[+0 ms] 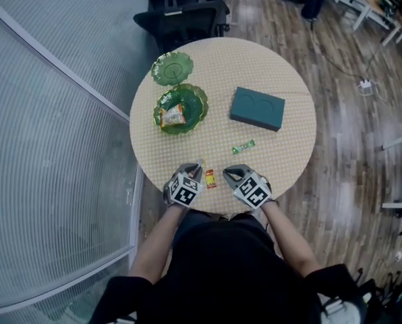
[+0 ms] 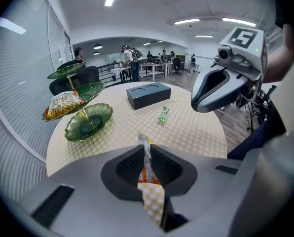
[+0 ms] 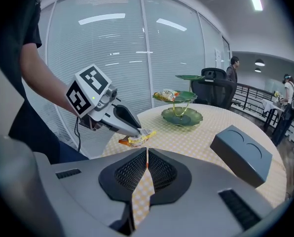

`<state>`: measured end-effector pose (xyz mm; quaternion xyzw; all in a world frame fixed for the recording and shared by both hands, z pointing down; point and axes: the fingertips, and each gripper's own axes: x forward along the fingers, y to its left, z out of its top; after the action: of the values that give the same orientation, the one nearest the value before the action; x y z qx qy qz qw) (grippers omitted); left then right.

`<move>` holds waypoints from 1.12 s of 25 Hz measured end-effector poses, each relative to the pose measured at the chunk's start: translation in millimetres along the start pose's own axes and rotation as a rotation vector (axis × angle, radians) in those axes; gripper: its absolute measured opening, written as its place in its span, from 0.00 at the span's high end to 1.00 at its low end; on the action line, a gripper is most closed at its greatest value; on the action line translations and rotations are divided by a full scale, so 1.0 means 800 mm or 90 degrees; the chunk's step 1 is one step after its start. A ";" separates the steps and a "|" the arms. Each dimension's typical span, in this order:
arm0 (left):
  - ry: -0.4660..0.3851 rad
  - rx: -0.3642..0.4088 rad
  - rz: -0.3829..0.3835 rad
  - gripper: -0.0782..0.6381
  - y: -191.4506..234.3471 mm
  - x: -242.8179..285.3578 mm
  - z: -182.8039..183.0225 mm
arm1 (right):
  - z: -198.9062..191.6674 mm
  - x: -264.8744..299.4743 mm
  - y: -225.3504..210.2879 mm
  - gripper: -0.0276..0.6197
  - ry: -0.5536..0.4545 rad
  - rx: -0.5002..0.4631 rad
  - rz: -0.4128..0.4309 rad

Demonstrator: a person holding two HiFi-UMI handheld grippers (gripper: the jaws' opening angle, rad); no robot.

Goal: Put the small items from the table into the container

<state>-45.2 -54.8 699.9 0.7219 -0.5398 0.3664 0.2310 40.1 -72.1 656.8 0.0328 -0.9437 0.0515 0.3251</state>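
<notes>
A small orange and yellow sachet (image 2: 146, 168) is pinched between the pads of my left gripper (image 2: 146, 151), lifted a little off the round checked table (image 1: 282, 147). The right gripper view shows that same sachet (image 3: 135, 140) sticking out of the left gripper's tips. My right gripper (image 3: 147, 155) is shut with nothing in it and hovers close beside the left one (image 1: 195, 173) at the table's near edge. A green-wrapped candy (image 1: 243, 146) lies further in. The container is a green tiered dish stand (image 1: 191, 105) at the far left, with a snack packet (image 1: 173, 116) on one plate.
A dark teal box (image 1: 257, 109) lies at the middle right of the table. A black office chair (image 1: 184, 12) stands behind the table. A glass wall with blinds runs along the left. Several people stand far off in the office.
</notes>
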 end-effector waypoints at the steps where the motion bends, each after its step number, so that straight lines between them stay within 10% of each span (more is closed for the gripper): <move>1: -0.003 -0.003 0.001 0.83 -0.003 -0.004 0.000 | 0.002 -0.002 0.001 0.91 -0.004 -0.002 -0.001; 28: -0.132 -0.007 -0.014 0.83 0.064 -0.067 0.075 | 0.053 0.032 -0.022 0.91 0.022 0.013 -0.062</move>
<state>-85.4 -81.8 617.5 0.7606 -0.5549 0.2841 0.1814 -4.4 -95.6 641.2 0.0815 -0.9346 0.0460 0.3432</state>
